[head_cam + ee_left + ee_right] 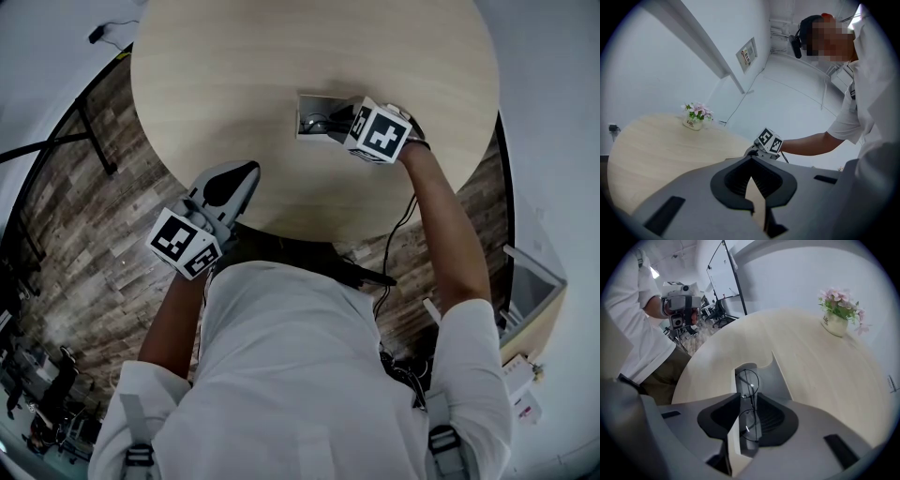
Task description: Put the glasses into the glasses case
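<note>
The glasses have thin black round frames. My right gripper is shut on them near the bridge, and one lens reaches past the jaws. They hang just over the open glasses case, which is grey inside with a white rim. The case lies near the middle of the round wooden table, with the right gripper at its right side. My left gripper hovers at the table's near edge, left of the case and well apart from it. Its jaws are shut and hold nothing.
A small white pot of pink flowers stands near the table's far edge, away from the case. The same flower pot shows in the left gripper view. Wood flooring and cables lie around the table's foot.
</note>
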Demonstrator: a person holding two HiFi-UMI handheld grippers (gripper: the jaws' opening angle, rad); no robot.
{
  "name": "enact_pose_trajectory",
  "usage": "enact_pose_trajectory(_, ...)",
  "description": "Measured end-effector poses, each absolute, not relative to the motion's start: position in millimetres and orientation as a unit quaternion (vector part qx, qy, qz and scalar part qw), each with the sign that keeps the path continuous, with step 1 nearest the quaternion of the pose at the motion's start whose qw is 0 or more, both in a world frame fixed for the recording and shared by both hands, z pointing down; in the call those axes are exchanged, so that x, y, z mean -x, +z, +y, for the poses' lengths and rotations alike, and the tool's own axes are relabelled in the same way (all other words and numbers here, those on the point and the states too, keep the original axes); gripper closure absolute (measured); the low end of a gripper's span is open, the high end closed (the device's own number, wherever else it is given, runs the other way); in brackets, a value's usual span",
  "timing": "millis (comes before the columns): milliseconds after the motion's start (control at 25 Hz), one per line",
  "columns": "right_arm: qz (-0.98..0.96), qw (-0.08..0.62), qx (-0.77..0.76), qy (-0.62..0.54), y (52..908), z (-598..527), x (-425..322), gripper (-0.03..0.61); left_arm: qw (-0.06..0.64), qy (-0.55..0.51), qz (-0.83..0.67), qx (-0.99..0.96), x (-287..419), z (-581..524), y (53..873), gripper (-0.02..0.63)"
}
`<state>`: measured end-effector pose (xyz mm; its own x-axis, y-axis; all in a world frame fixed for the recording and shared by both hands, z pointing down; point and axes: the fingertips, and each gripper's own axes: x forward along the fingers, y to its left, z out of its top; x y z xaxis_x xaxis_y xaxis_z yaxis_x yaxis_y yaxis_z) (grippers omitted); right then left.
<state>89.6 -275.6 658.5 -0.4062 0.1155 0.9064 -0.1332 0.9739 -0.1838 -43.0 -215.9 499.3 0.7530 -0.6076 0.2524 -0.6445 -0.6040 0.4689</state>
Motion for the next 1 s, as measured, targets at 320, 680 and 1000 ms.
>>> enact_pose_trajectory(320,-0.888,0.449,-0.052,0.087,598,-286,-87,0.463,0.275,0.029,-0.350,-0.895,44,-215,499,0.601)
enact_pose_trajectory(680,-0.947,0.232,-0.206,0.076,465,-302,-112,0.538,0.244,0.027,-0.348,-0.905,37,-227,473,0.601)
enact_pose_trajectory(1000,-0.946,0.073,-0.312,0.056,345,-282,-139,0.552,0.184,0.009,-0.353,-0.917,30,-240,406,0.601)
